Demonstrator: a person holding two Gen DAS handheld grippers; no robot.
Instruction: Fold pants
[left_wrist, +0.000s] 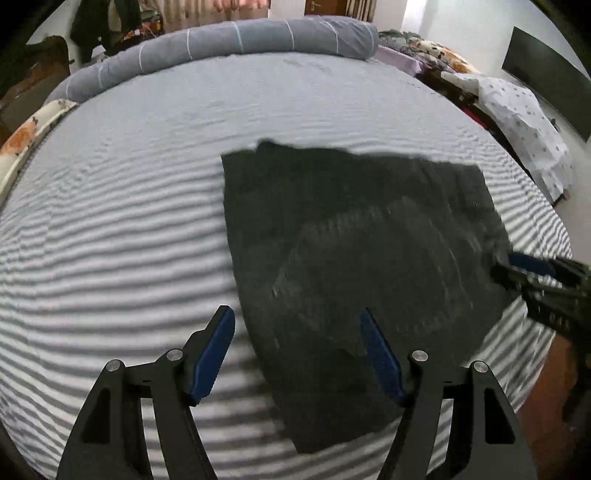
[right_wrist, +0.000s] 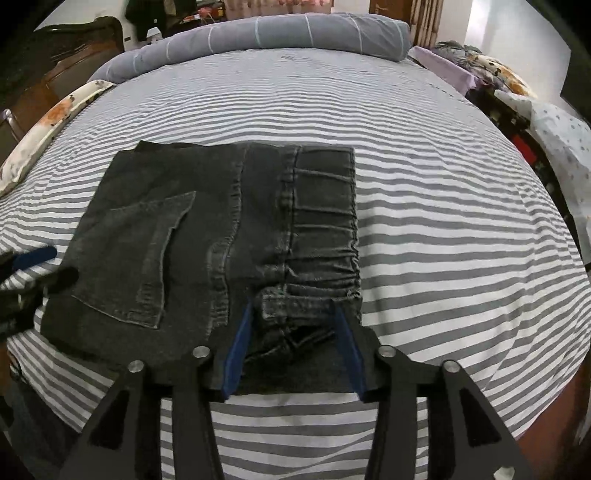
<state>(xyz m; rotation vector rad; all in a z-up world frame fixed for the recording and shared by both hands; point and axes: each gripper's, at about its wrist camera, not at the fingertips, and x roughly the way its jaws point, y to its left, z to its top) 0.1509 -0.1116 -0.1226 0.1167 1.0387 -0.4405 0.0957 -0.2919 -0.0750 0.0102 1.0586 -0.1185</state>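
a: left wrist view first, biggest thing: striped bed sheet (left_wrist: 147, 206) fills nearly the whole frame, grey and white bands, with a long grey bolster (left_wrist: 236, 40) curving along the top edge.

b: and the pants?

a: dark denim pants (left_wrist: 354, 251), folded into a rough rectangle, lie flat on the sheet from the centre to the lower right of the frame. blurred here. right wrist view shows them sharp (right_wrist: 207, 240), centre-left, back pocket (right_wrist: 147, 254) facing up and the gathered waistband (right_wrist: 321, 225) along their right edge.

b: the claws?

a: left gripper (left_wrist: 297, 349) at the bottom of its own view, blue pads spread wide apart, nothing between them; one finger sits over bare sheet, the other over the pants' lower part. in the right wrist view it shows at the left edge (right_wrist: 33, 262), near the pants' left border.

b: right one?

a: right gripper (right_wrist: 293, 319) at bottom centre, fingers apart, straddling the waistband corner. touching or just above, i can't tell. it appears at the right edge of the left view (left_wrist: 532, 266).
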